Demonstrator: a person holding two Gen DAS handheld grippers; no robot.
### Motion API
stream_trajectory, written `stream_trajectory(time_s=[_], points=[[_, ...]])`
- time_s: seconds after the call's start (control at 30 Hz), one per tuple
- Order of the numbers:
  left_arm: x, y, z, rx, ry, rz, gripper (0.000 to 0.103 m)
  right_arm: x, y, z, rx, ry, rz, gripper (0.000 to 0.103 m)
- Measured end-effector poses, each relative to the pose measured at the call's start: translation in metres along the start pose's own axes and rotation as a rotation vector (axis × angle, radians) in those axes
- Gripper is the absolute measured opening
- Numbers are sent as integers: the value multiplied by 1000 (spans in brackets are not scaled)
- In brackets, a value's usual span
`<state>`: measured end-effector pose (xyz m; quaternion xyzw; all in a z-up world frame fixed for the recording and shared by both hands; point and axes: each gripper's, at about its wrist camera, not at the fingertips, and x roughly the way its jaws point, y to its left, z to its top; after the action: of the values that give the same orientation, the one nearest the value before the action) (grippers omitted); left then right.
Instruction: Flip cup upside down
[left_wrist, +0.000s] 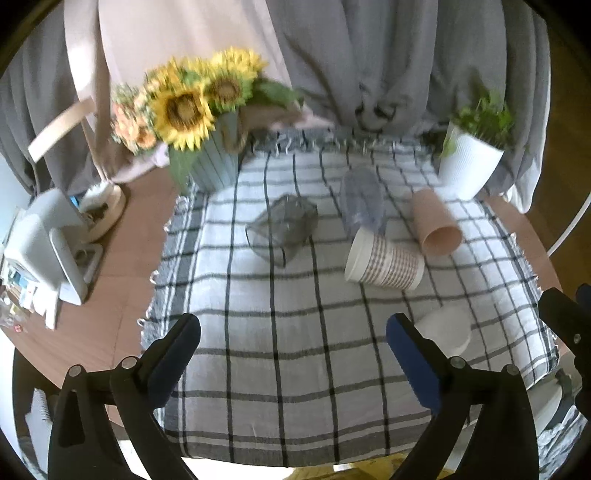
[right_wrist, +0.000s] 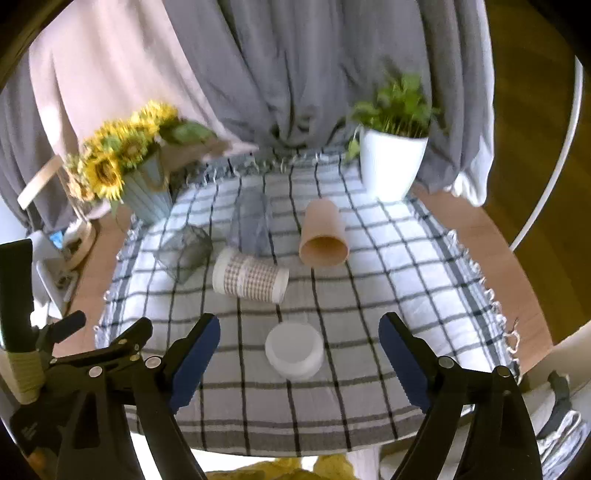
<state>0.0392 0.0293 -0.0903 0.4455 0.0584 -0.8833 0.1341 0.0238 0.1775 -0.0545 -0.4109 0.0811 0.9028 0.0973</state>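
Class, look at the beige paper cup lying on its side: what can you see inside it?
The beige paper cup opens toward the camera; only its bare inner wall shows, with nothing visible in it. The far bottom is shadowed and cannot be made out.

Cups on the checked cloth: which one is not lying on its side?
The small white cup, nearest the right gripper. It stands on end; the checked cup, tan cup and both clear cups lie tipped over.
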Motion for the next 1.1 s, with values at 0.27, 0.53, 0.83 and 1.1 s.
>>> stream_trajectory(time_s=[0.27, 0.53, 0.83, 1.1], points=[[-32, -4, 4, 17, -98, 9, 103, -20, -1, 1, -4, -56, 6, 88], [-38, -5, 5, 14, -122, 5, 103, -29, 2, 1, -23, -95, 18, 88], [-39, -8, 5, 8, -137, 12, 103, -27, 1, 4, -30, -97, 27, 88], [-39, -11, 6, 15, -136, 12, 103, -25, 0, 4, -25, -89, 30, 88]])
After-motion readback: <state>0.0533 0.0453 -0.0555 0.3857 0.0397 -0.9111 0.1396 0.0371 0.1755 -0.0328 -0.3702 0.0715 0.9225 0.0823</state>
